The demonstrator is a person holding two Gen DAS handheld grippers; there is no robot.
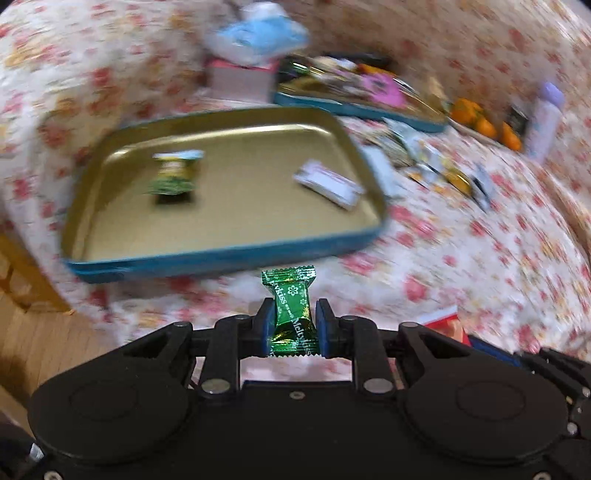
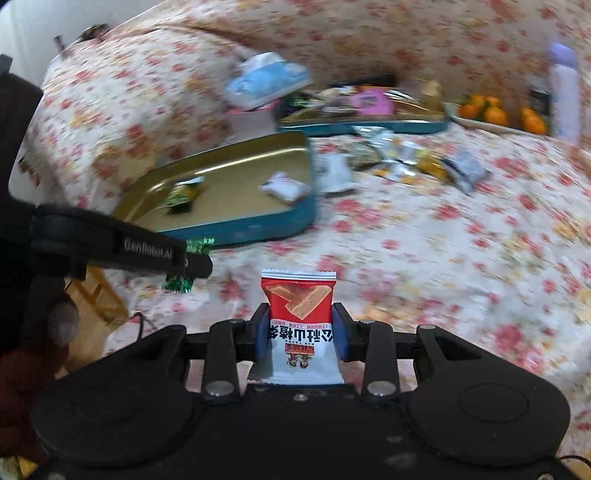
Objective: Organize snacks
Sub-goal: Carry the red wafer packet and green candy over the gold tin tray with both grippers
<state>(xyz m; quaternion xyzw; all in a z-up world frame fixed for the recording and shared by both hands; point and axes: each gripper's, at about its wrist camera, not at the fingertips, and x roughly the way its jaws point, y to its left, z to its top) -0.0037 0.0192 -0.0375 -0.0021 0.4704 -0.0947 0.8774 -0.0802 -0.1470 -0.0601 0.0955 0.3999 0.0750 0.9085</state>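
My left gripper (image 1: 293, 312) is shut on a green Meltykiss candy (image 1: 293, 310), held just short of the near rim of a gold tin tray (image 1: 221, 254) with blue sides. The tray holds a green-yellow snack packet (image 1: 173, 175) and a white packet (image 1: 328, 182). My right gripper (image 2: 300, 325) is shut on a red and white snack packet (image 2: 299, 321), to the right of the left gripper (image 2: 192, 264), above the floral cloth. The tray (image 2: 258, 225) lies ahead to the left in the right wrist view.
A second tin (image 1: 354, 107) full of snacks lies further back. Loose packets (image 1: 436, 166) lie right of the tray. A blue tissue pack (image 1: 258, 33) on a pink box, oranges (image 1: 480, 122) and a purple-capped bottle (image 1: 543, 118) stand at the back. Wooden floor (image 1: 44, 339) shows at the left.
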